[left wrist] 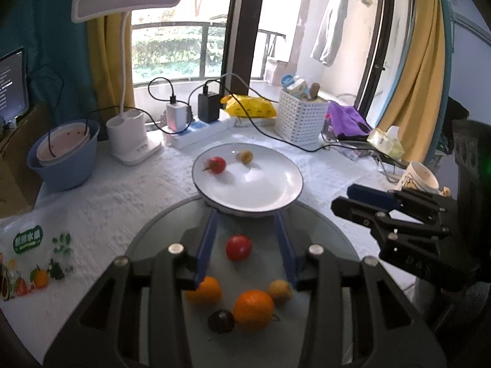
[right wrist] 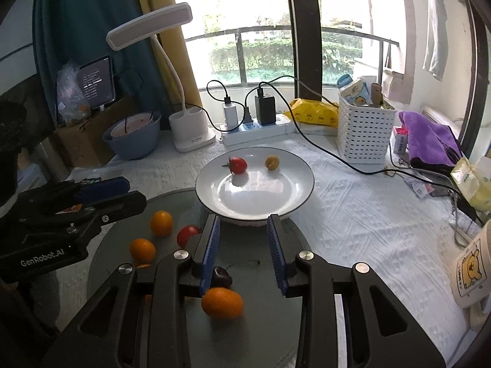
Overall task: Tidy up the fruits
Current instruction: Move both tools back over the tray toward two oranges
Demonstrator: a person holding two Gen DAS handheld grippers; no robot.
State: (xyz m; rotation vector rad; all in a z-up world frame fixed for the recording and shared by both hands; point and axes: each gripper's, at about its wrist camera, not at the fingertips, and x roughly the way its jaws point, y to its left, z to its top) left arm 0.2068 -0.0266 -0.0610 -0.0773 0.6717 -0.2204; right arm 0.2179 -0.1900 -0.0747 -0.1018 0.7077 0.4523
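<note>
A white plate (left wrist: pixel 270 190) holds a red cherry tomato (left wrist: pixel 216 165) and a small yellow fruit (left wrist: pixel 245 156); they also show in the right wrist view, plate (right wrist: pixel 294 193), tomato (right wrist: pixel 238 165), yellow fruit (right wrist: pixel 272 162). On the grey round board (left wrist: pixel 322 239) lie a red tomato (left wrist: pixel 238 247), two oranges (left wrist: pixel 253 309) (left wrist: pixel 204 291), a yellow fruit (left wrist: pixel 280 291) and a dark cherry (left wrist: pixel 221 321). My left gripper (left wrist: pixel 245 220) is open and empty above the board. My right gripper (right wrist: pixel 244 224) is open and empty over an orange (right wrist: pixel 222 302) and the cherry (right wrist: pixel 221 277).
A blue bowl (left wrist: pixel 66 165), a lamp base (left wrist: pixel 132 141), a power strip (left wrist: pixel 199 132), a white basket (left wrist: pixel 302 116) and a mug (left wrist: pixel 420 178) ring the plate. Cables cross the white cloth. A fruit package (left wrist: pixel 27 260) lies left.
</note>
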